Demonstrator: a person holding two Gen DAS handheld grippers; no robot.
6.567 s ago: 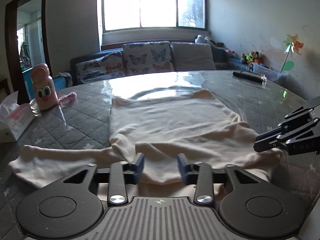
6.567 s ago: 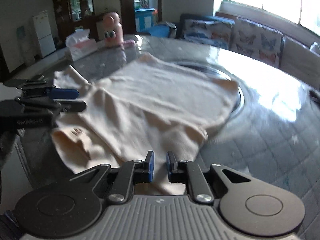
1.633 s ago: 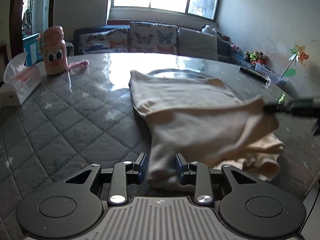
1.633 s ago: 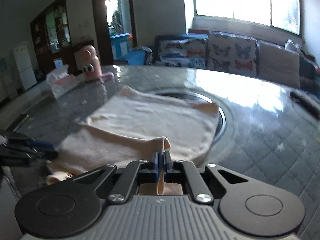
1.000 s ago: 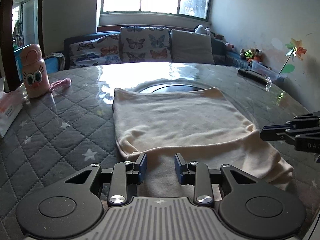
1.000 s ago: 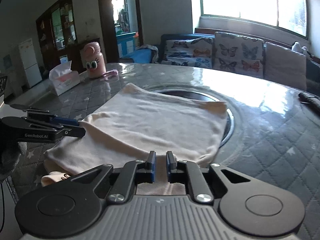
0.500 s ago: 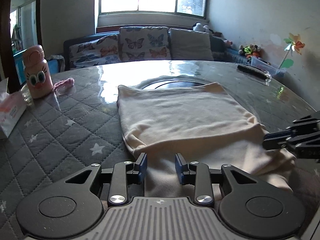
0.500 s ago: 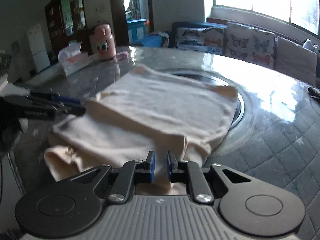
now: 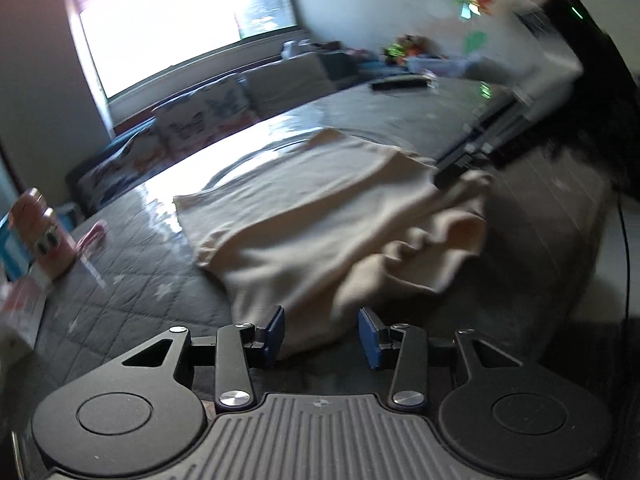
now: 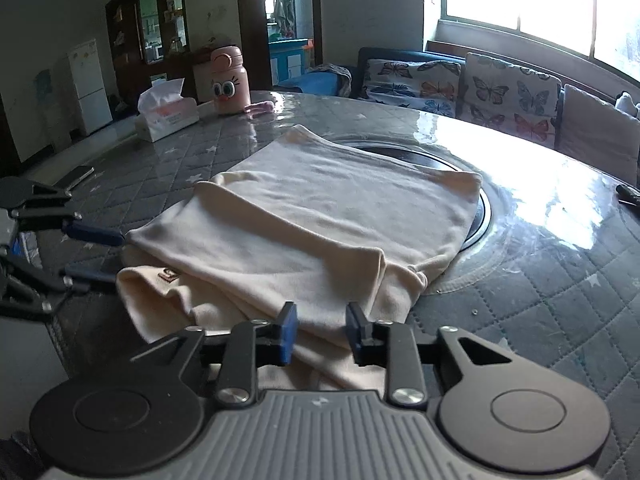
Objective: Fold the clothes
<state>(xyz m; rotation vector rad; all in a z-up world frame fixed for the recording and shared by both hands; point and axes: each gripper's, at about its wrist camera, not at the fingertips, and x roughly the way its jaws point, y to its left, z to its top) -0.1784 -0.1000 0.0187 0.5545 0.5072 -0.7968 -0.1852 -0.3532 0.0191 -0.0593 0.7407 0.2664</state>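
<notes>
**Cream garment half folded on the quilted counter, both grippers released**

We see the cream garment (image 10: 328,208) lying on the grey quilted counter (image 10: 540,304), its far end reaching over a dark round inset in the surface. Its upper layer lies flat and smooth, while the near end is bunched into loose folds, with a small label showing on the lower layer at the near left edge.

Our right gripper (image 10: 318,330) sits low at the near edge of the garment. Its blue-padded fingers stand apart and released, cloth lying between and beneath them without being pinched.

Our left gripper (image 9: 322,336) is likewise released, fingers spread wide at the garment's near edge. The left wrist view is tilted and blurred, so we cannot tell whether its pads touch the fabric. In the right wrist view the left gripper appears at the far left, just beside the garment's left corner.

Well apart from the garment, at the far left of the counter, we see a pink bottle (image 10: 228,80) with cartoon eyes and a tissue box (image 10: 166,114) beside it. A butterfly-print sofa (image 10: 460,84) stands behind the counter under the window.
</notes>
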